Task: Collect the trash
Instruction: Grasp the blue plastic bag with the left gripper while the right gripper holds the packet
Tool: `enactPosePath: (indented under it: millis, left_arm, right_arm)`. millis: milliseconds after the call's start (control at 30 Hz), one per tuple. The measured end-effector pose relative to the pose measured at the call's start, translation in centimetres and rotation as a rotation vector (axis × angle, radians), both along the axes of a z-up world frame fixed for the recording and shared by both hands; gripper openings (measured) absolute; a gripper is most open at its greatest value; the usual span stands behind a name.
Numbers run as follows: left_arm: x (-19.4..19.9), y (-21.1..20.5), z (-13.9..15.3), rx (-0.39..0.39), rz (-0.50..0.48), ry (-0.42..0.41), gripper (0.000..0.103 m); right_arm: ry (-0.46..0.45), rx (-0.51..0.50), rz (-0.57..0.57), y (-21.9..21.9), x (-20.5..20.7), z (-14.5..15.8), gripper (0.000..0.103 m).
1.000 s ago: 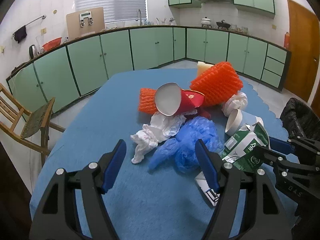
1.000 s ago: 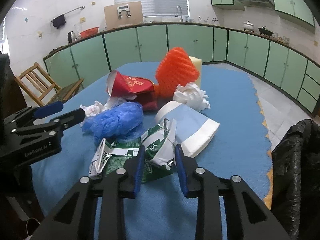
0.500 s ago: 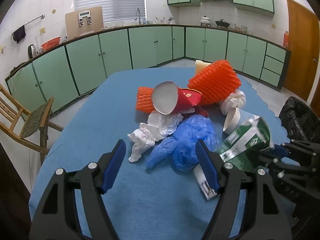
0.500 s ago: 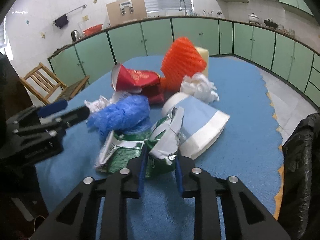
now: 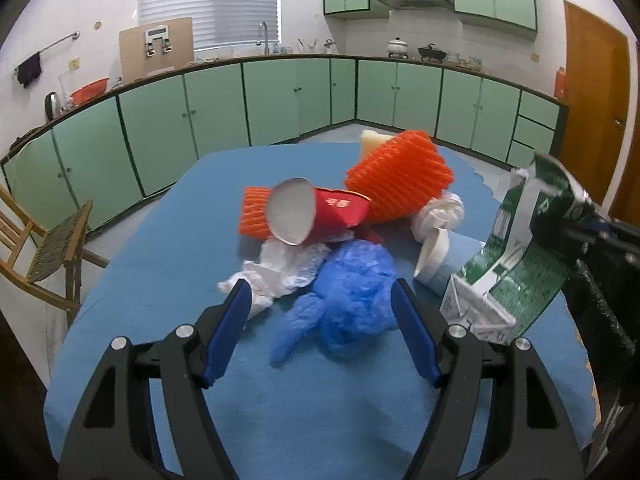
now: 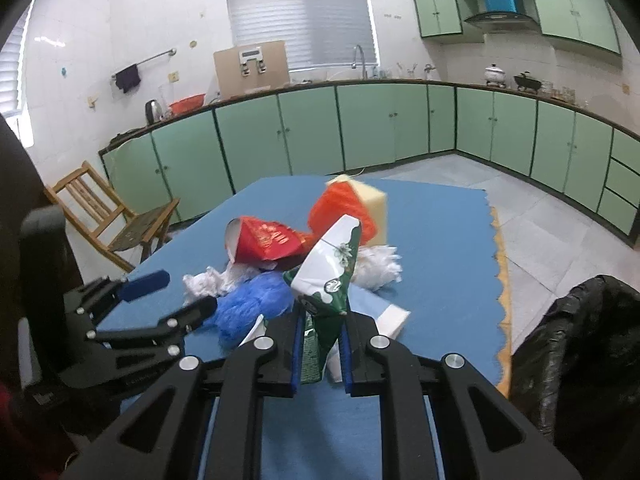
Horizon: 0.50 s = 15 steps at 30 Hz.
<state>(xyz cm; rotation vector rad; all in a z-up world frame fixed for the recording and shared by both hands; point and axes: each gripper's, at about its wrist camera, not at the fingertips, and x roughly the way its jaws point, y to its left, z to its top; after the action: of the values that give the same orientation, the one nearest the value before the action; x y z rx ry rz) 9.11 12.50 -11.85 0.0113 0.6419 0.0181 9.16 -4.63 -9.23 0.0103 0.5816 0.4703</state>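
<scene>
Kitchen with green cabinets [image 5: 280, 96] along the walls, a wooden chair [image 5: 44, 248] at the left, and a blue-covered table [image 5: 168, 248] in the middle. Piled on the table: red cup [image 5: 320, 216] on its side with its white mouth facing the left wrist camera, orange foam net [image 5: 400, 176] behind it with a yellow sponge [image 5: 374, 140] peeking over the top, second small orange net [image 5: 254, 212] left of the cup, white tissue [image 5: 280, 272] in front, crumpled blue glove [image 5: 352, 292] nearest, and a white wad [image 5: 440, 212] to the right. Blue-and-white cup [image 5: 434, 256] lying beside the glove. Left gripper [image 5: 320, 328] low over the near table edge, blue pads spread wide apart, holding nothing, framing the glove and tissue. Right gripper [image 6: 320, 340] clamped on a green-and-white carton [image 6: 328, 272], crumpled and lifted clear of the table, upper end tilted up. Same carton [image 5: 516, 256] seen at the right in the left wrist view, above the table's right edge. Black bag [image 6: 580, 344] just off the table's right side, close beside the right gripper, wrinkled and dark; its opening cannot be made out.
</scene>
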Motion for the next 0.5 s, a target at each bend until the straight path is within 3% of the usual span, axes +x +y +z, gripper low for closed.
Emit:
enactPosePath:
  millis: [200,367,500]
  left_arm:
    - [1.4,-1.9,-0.8,0.016,-0.021,0.010,0.069]
    - [2.9,-2.4,-2.2,0.017,-0.022,0.071,0.021]
    - [2.5,-2.9,-2.0,0.017,-0.025,0.055,0.007]
  right_arm:
    - [0.011,0.003,-0.039,-1.3,0.5,-0.2,0.015]
    - [0.011,0.000,-0.048,-1.8,0.5,-0.4,0.015]
    - [0.006,-0.004,-0.048,-1.7,0.3,-0.5,0.015]
